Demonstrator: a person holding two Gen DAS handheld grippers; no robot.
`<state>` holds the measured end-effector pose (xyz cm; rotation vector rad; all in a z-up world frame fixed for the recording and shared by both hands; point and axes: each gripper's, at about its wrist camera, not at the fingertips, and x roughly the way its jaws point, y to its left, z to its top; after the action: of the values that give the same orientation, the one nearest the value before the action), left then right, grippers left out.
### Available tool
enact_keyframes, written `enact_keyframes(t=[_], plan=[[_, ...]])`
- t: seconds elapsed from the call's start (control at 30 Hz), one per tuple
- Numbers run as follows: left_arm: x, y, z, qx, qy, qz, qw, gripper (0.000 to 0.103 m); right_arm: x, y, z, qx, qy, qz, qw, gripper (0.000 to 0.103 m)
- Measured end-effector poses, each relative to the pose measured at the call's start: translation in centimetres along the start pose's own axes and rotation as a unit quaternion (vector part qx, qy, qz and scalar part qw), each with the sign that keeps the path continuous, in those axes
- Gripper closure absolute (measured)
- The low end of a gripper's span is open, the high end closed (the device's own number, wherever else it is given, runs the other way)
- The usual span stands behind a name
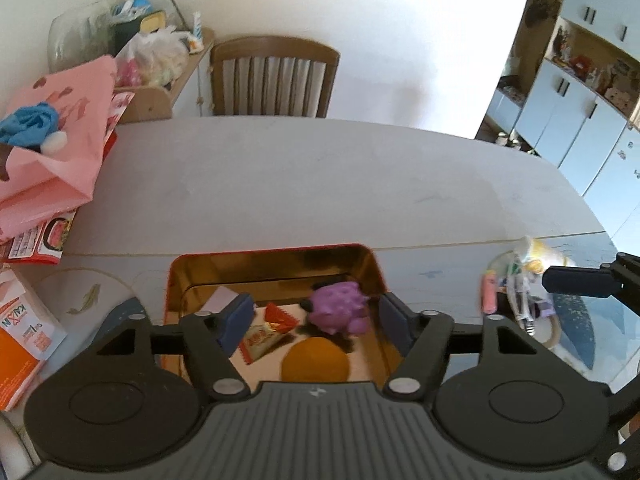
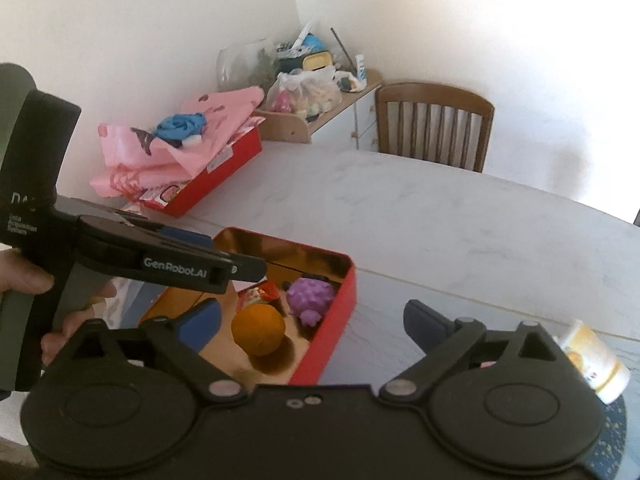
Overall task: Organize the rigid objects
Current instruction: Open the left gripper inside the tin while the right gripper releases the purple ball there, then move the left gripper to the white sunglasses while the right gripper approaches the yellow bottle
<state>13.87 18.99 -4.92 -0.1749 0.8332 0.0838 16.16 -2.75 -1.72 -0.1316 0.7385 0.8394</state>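
Between picks: left gripper [image 1: 316,322] and right gripper [image 2: 314,326] fingers wide, empty. Purple toy [image 1: 338,308], orange ball [image 2: 258,330] inside red tin [image 2: 338,308]. Next, probably cup [image 2: 592,364] items.

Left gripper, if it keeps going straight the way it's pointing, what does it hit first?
Probably the purple toy in the red tin, which lies between the open jaws of the left gripper; depth is hard to judge.
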Motion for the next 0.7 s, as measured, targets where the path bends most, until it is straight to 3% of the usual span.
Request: enact_keyframes(t=[0.2,0.7], plan=[[-1.2,-2.9,-0.5,0.010,-0.016,-0.013,0.9997,0.022,-2.6,-2.4,-1.4,0.022,-0.010,-0.015,1.000,0.000],[-1.0,-11.6,-1.3,0.032,-0.040,-0.050,0.9974,0.020,-8.4,-12.5,-5.8,0.066,-0.008,-0.069,0.995,0.000]])
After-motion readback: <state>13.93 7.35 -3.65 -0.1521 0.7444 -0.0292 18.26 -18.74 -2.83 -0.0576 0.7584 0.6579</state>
